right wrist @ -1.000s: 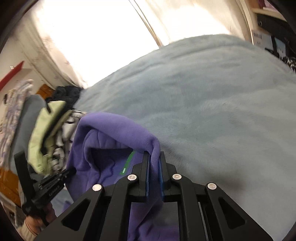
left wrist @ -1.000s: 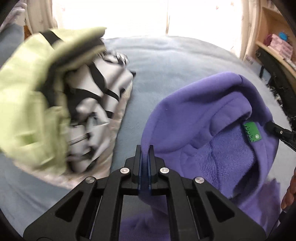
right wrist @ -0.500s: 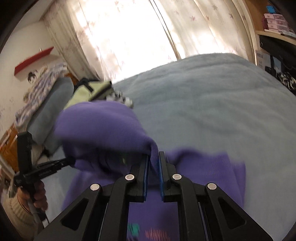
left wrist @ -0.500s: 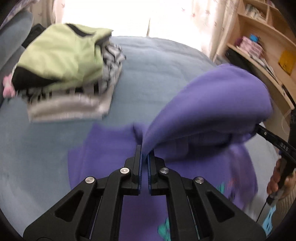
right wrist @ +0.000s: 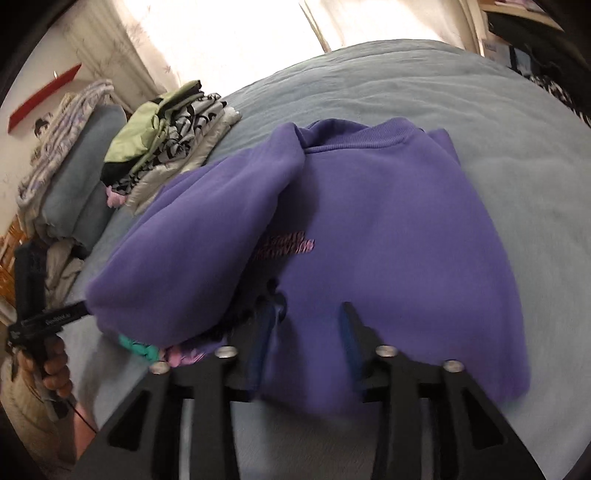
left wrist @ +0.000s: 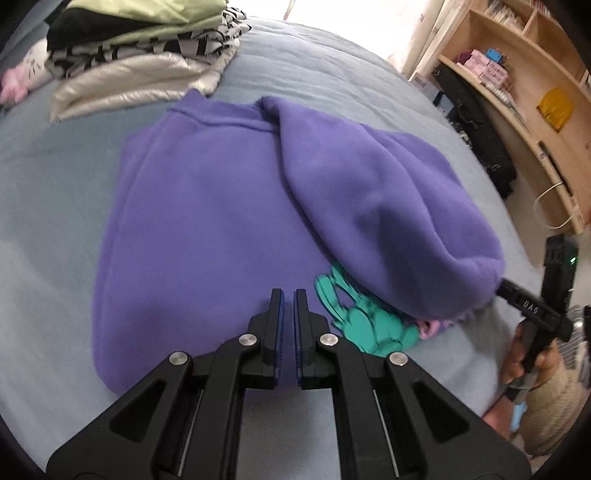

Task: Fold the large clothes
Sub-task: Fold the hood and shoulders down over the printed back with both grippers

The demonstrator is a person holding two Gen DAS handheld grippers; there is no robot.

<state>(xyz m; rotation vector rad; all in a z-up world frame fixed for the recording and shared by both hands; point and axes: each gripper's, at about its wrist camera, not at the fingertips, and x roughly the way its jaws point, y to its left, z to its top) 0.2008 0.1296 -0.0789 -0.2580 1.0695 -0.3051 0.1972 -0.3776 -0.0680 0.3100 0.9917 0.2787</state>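
Purple fleece sweatshirt (right wrist: 399, 229) is lying just beyond the opening, empty right gripper (right wrist: 308, 321), collar farthest away; left gripper (left wrist: 287, 306) is staying clenched empty.

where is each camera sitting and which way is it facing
Left wrist: sits on the left tongs, shut, facing down along them at the purple sweatshirt on the blue bed; the person's right hand shows at the right edge.
Right wrist: sits on the right tongs, jaws opening above the sweatshirt, facing down and toward the window; the left hand shows at the left edge.
Shared: sweatshirt, bed, and the pile of folded clothes.
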